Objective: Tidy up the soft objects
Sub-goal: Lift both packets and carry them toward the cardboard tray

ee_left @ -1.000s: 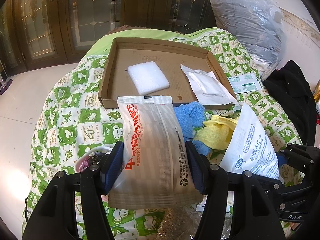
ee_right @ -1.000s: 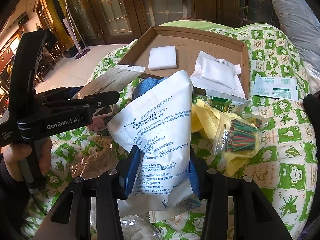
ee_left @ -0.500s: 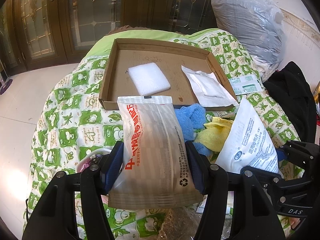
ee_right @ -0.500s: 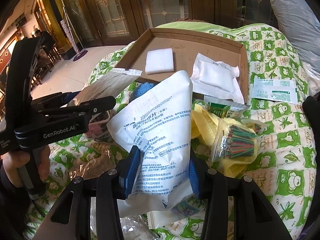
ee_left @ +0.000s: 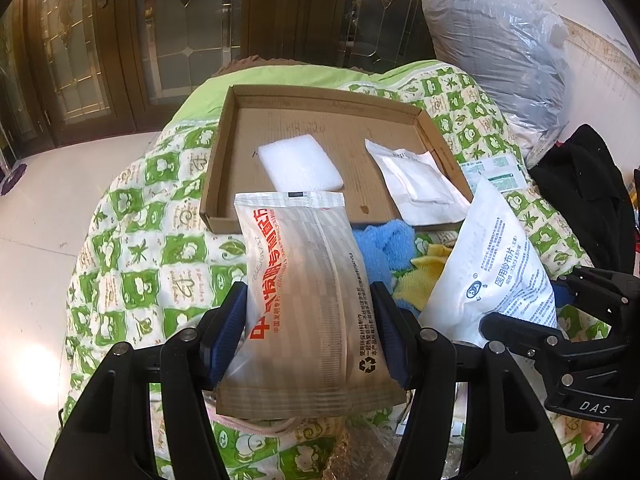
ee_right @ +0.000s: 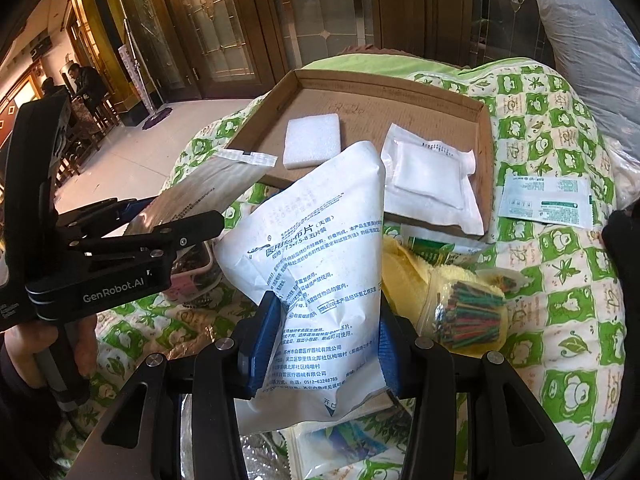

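Bright daylight, floor glare, fisheye warp

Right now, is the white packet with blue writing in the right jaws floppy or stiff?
Probably floppy. The white packet looks creased and pinched in where the right gripper squeezes it, so it seems soft and padded. Yet its top stands up unsupported above the jaws, so it is likely light and keeps some shape. Its smooth wrapper might slip if the grip loosens.
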A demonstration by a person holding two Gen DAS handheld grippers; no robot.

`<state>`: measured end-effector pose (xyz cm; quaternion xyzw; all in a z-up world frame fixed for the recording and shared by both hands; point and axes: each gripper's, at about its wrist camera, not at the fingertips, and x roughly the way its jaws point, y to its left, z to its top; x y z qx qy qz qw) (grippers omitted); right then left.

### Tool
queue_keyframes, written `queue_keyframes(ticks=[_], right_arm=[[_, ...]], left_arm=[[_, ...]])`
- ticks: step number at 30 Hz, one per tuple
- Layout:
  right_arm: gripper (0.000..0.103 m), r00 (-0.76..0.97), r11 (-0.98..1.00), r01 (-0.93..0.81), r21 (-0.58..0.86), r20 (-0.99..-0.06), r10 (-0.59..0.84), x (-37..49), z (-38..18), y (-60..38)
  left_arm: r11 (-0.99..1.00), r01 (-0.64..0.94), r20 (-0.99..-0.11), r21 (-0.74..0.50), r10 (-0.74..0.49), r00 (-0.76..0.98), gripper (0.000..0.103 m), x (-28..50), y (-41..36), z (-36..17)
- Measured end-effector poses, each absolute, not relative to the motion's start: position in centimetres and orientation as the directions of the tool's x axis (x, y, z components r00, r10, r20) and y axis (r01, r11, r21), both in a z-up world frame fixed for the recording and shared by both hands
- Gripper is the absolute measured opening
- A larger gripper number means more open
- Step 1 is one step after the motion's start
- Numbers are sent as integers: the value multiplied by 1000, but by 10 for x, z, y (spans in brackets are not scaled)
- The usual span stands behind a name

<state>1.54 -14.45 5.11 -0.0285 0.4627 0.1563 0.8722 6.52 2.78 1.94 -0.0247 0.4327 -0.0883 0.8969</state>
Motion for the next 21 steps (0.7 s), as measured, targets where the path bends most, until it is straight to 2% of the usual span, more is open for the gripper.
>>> queue_keyframes(ticks=[21], right_arm=[[45,562,961,-266,75,-798,218,77,66,-150]], left_arm=[[985,121,-776,-125,-173,607,60,108,37,21]])
